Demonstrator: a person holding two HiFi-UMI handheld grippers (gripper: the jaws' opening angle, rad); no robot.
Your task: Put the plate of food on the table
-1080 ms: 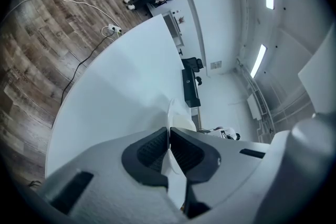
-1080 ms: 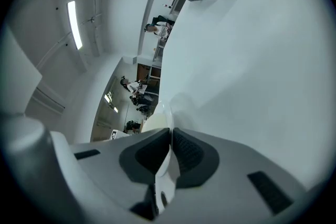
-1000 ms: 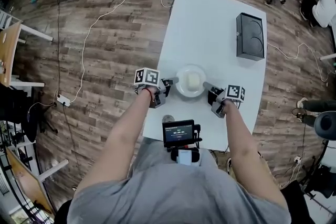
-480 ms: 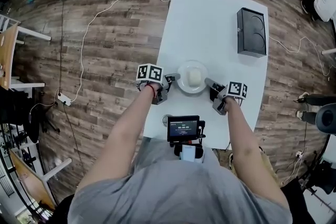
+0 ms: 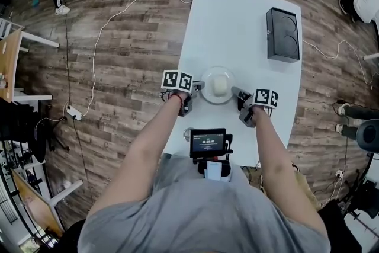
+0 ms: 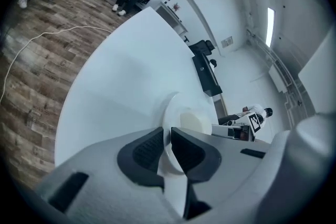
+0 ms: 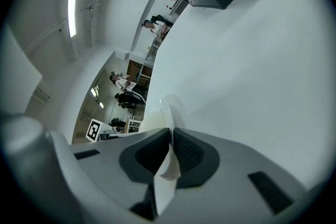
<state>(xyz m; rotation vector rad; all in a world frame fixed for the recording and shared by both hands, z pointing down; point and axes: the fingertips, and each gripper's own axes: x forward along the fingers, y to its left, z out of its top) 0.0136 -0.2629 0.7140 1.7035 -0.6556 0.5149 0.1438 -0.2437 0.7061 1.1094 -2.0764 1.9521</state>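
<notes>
My left gripper (image 5: 196, 87) and right gripper (image 5: 235, 92) each have their fingers pinched shut on the thin rim of the plate (image 5: 206, 83), one at its left edge and one at its right, just below the middle of the frame. The plate is low over the near end of the white counter (image 5: 237, 21); I cannot tell whether it touches. A pale block of food (image 5: 219, 86) lies at its centre. I judge the plate stiff, smooth and breakable, and slippery at so narrow a hold. Opposite rim grips suit it if kept level, or the food may slide.
</notes>
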